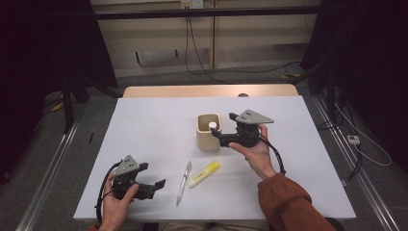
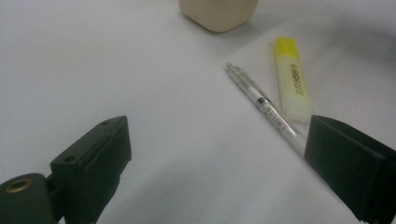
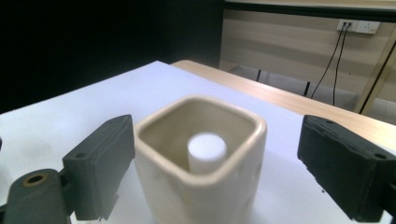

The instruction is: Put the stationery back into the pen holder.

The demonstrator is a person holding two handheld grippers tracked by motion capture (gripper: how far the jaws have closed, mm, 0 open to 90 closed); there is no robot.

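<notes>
From above, your right gripper [image 1: 217,134] sits at the cream cup [image 1: 208,132] mid-bench, a white cylinder [image 1: 212,125] standing inside; your left gripper [image 1: 153,187] rests near the pen [image 1: 183,183] and yellow highlighter [image 1: 204,173]. Your left gripper view shows its fingers [image 2: 93,161] spread wide, gripping nothing. Your right gripper view shows its fingers [image 3: 102,161] apart either side of the cup [image 3: 201,182], not pressing it.
</notes>
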